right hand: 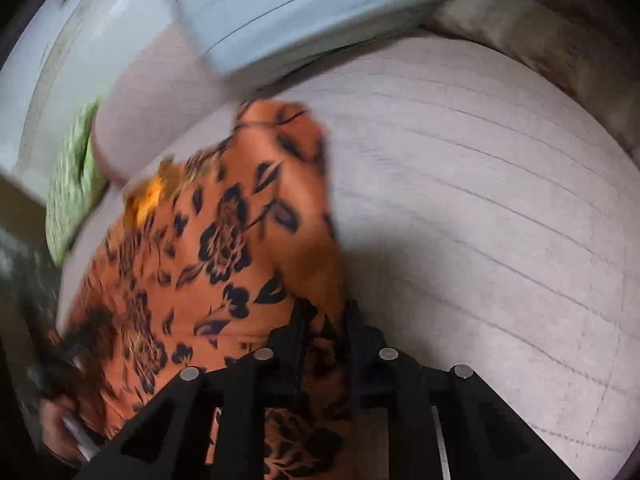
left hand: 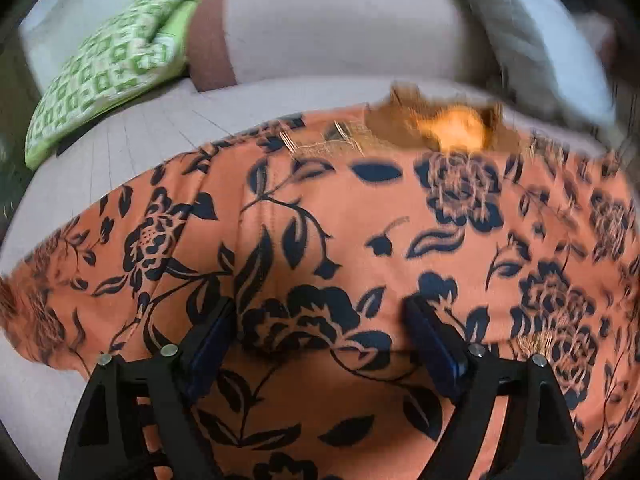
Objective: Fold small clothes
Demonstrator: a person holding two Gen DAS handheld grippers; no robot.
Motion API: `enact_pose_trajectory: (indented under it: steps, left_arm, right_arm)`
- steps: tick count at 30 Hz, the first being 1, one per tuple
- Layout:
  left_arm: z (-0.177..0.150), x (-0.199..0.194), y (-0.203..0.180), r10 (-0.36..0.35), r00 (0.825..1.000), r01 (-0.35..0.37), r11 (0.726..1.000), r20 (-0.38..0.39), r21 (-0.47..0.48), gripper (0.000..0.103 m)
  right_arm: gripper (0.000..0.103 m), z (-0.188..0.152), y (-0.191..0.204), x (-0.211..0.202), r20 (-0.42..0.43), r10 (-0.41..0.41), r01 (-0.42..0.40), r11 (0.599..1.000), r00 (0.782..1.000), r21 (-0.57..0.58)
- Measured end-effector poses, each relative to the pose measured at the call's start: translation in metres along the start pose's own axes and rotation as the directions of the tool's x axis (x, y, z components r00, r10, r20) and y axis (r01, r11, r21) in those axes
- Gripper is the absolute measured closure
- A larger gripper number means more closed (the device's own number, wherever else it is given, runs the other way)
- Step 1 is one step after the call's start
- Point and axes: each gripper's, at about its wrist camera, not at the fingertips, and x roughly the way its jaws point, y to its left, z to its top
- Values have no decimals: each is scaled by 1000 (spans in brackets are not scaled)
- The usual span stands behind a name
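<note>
An orange garment with a dark floral print point(left hand: 340, 216) lies spread on a pale sofa seat point(left hand: 132, 148). My left gripper point(left hand: 320, 320) is open, its dark blue pads point(left hand: 432, 336) wide apart just over the cloth near its front part. In the right wrist view the same garment point(right hand: 224, 232) hangs and bunches to the left. My right gripper point(right hand: 325, 320) is shut on the garment's right edge, with cloth pinched between the narrow jaws. The view is motion blurred.
A green and white patterned cushion point(left hand: 112, 80) leans at the back left of the sofa. A pale back cushion point(left hand: 340, 24) stands behind the garment. Bare quilted seat point(right hand: 500, 220) stretches to the right of the garment. A hand point(right hand: 60, 424) shows at the lower left.
</note>
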Motion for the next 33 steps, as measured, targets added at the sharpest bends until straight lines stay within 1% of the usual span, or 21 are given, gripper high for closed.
enact_pose_trajectory:
  steps: [1, 2, 3, 5, 8, 10, 11, 12, 14, 16, 18, 20, 22, 23, 25, 26, 27, 28, 30, 32, 33]
  left_arm:
    - [-1, -1, 1, 7, 1000, -7, 1000, -6, -2, 12]
    - [-1, -3, 1, 7, 1000, -7, 1000, -5, -2, 12]
    - [-1, -3, 2, 7, 1000, -7, 1000, -4, -3, 12]
    - [-3, -3, 2, 6, 1000, -6, 1000, 1, -3, 12]
    - [-4, -5, 3, 4, 1000, -4, 1000, 6, -4, 12]
    - [-5, -4, 2, -5, 1000, 5, 1000, 13, -7, 12]
    - [-5, -4, 2, -7, 1000, 7, 1000, 16, -9, 12]
    - [-8, -5, 4, -10, 1000, 10, 1000, 18, -10, 11]
    - [-8, -2, 4, -13, 1000, 13, 1000, 22, -11, 10]
    - [-8, -2, 3, -9, 1000, 10, 1000, 27, -7, 10]
    - [-8, -2, 2, -10, 999, 10, 1000, 30, -7, 9]
    - [-8, -2, 2, -10, 999, 11, 1000, 34, -8, 9]
    - [-8, -2, 1, -6, 999, 6, 1000, 36, -6, 9]
    - [-8, -2, 2, -7, 999, 7, 1000, 39, -7, 9]
    - [-9, -2, 2, -9, 999, 9, 1000, 41, -8, 9]
    - [-9, -3, 2, -9, 999, 9, 1000, 43, -9, 9]
    - [-9, -3, 2, -10, 999, 11, 1000, 44, -9, 9]
    - [-10, -3, 2, -11, 999, 11, 1000, 46, -10, 9]
    - [-10, -3, 2, -7, 999, 7, 1000, 52, -7, 9]
    - [-10, -2, 2, -5, 999, 5, 1000, 53, -6, 9]
    - [-10, -2, 2, -5, 999, 5, 1000, 53, -6, 9]
  right_arm:
    - [53, 2, -1, -3, -1, 47, -47, 999, 999, 14]
    - [29, 4, 2, -7, 6, 97, -97, 995, 995, 10]
    - [26, 9, 7, -14, 47, 109, -109, 994, 993, -7]
    - [26, 24, 15, -16, 105, 110, -110, 994, 988, -8]
    - [26, 53, 25, 11, 64, 117, -118, 993, 991, 15]
    - [27, 65, 43, 33, 15, 70, -69, 996, 997, -64]
    - [42, 69, 50, 39, 13, 61, -60, 994, 998, -97]
    - [87, 74, 47, 44, 7, 50, -49, 996, 999, -75]
    - [91, 80, 11, 53, 5, 83, -83, 991, 997, 109]
    - [90, 78, -14, 59, 12, 195, -192, 951, 981, 242]
    - [84, 80, -19, 50, 54, 238, -243, 930, 970, 276]
    - [80, 85, -10, 39, 88, 187, -203, 949, 978, 242]
    - [50, 93, 11, 40, 71, 136, -146, 978, 988, 152]
    - [26, 95, 17, 39, 65, 123, -129, 985, 990, 114]
    - [26, 104, 41, 46, 66, 68, -68, 998, 996, -5]
    - [33, 111, 46, 51, 73, 30, -27, 999, 997, -43]
    - [74, 112, 35, 54, 60, 32, -32, 999, 998, 3]
    - [87, 118, 18, 61, 41, 45, -49, 994, 998, 100]
    - [88, 121, -11, 71, 38, 132, -138, 957, 990, 254]
    - [88, 125, -7, 66, 47, 129, -136, 967, 991, 214]
    - [82, 127, -6, 60, 68, 139, -150, 966, 988, 209]
